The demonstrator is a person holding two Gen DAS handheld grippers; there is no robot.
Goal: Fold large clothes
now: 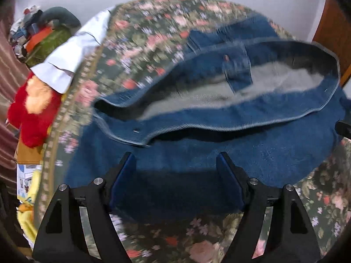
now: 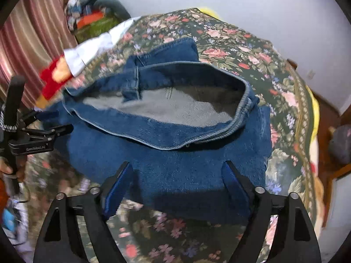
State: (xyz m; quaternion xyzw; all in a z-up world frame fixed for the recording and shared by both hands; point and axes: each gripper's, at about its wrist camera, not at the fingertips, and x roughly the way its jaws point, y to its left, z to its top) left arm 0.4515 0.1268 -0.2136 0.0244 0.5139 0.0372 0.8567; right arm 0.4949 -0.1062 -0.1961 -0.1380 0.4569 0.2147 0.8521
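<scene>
Both grippers, left gripper (image 1: 175, 160) and right gripper (image 2: 178, 168), hover with jaws spread and empty above the folded jeans (image 1: 219, 153). Ahead of the fingertips the waistband (image 2: 158, 111) gapes; a careless pinch there would likely catch one layer and undo the fold.

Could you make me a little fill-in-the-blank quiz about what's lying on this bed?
1. The jeans lie on a ____-patterned bedspread.
2. The inside of the jeans' waistband looks ____.
3. Both the left gripper and right gripper have their jaws ____.

Answers: floral; grey; open
</scene>
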